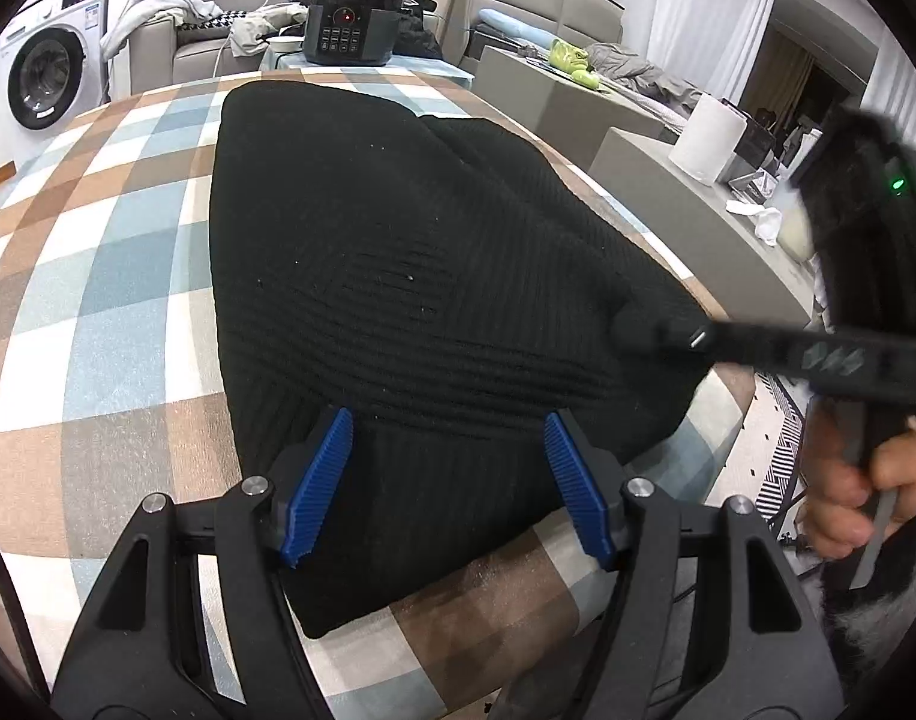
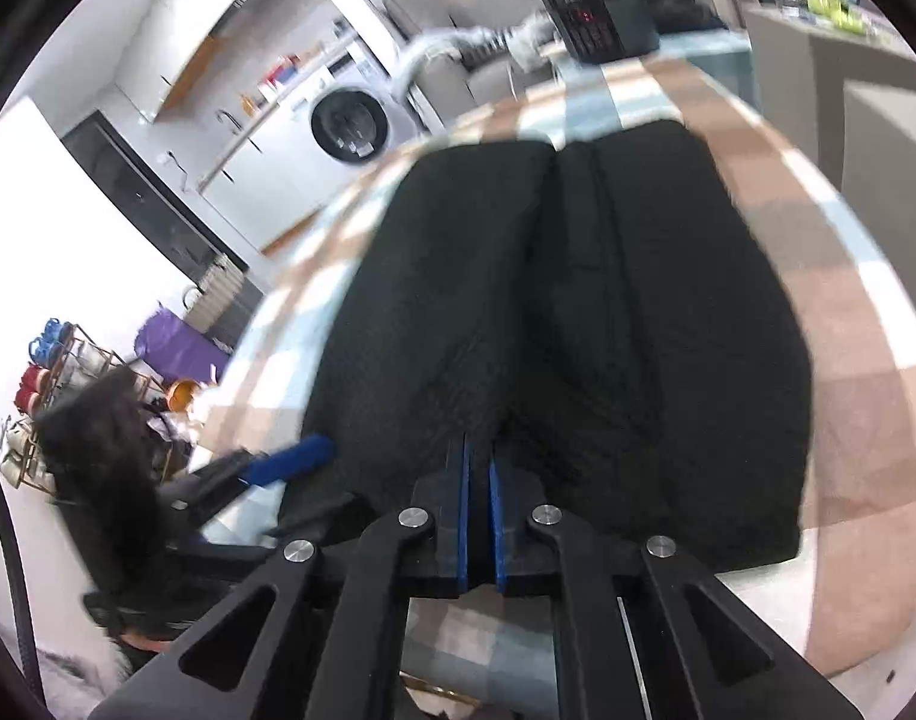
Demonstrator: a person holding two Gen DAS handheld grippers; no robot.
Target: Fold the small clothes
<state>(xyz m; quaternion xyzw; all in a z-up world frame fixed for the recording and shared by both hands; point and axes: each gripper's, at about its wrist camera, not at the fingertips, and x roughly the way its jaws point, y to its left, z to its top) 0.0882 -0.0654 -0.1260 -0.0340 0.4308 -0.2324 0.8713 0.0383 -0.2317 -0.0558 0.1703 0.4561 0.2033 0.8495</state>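
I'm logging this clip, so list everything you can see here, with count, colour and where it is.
garment: one, black ribbed knit, flat on the table
table: one, blue, brown and white checked cloth, under the garment
cooker: one, black, at the table's far end
washer: one, white, far left by the wall
sofa: one, grey, behind the table, clothes piled on it
paper roll: one, white, on the grey counter at right
left gripper: one, black with blue pads, open above the garment's near edge
right gripper: one, black with blue pads, shut on the garment's edge
hand: one, gripping the right gripper's handle
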